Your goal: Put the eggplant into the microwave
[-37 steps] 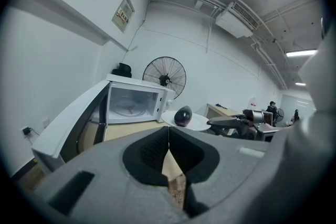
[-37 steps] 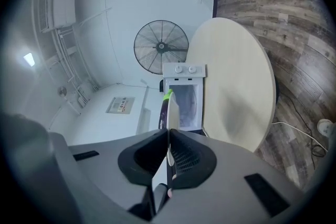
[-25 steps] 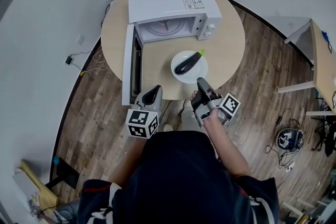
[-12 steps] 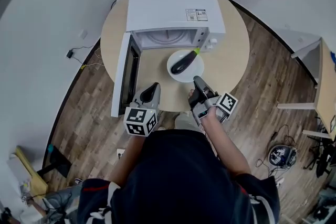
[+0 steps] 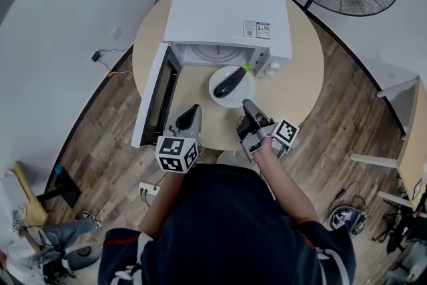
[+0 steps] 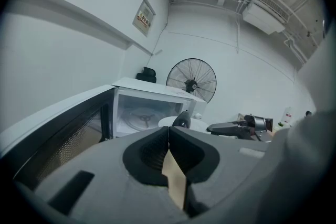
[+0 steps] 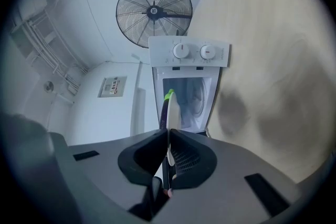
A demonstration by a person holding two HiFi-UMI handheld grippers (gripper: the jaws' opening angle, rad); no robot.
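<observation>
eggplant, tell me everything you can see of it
The eggplant is dark purple and glossy with a bright green stem end. It lies on its side on a white plate, stem end toward the open microwave. Only the plate touches it; the right gripper is shut on the plate's rim.
</observation>
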